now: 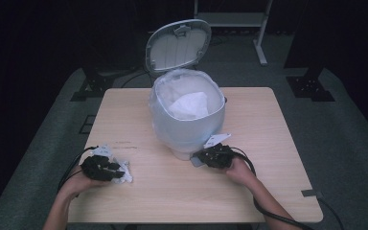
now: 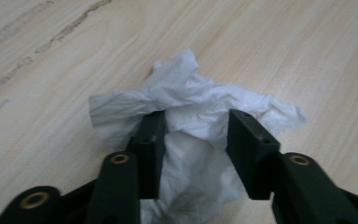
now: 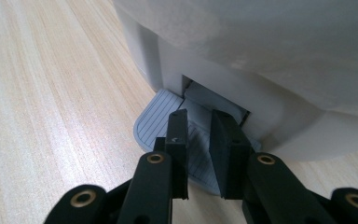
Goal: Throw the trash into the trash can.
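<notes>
A white pedal bin (image 1: 187, 129) stands at the middle of the wooden table (image 1: 268, 143), its lid (image 1: 178, 44) raised and a white liner bag folded over its rim. A piece of white paper (image 1: 189, 105) lies inside. My left gripper (image 1: 117, 168) is low at the table's front left, and its jaws (image 2: 198, 123) clasp a crumpled white tissue (image 2: 191, 98) that lies on the wood. My right gripper (image 1: 199, 158) is at the foot of the bin. Its jaws (image 3: 198, 121) are nearly together and rest on the grey ribbed pedal (image 3: 156, 116), with nothing between them.
Bare wood lies between the two grippers and to the right of the bin. Dark marks (image 2: 65, 28) streak the tabletop near the left gripper. Black cables trail from both grippers toward the front edge. Stand legs (image 1: 261, 48) rise from the grey floor behind the table.
</notes>
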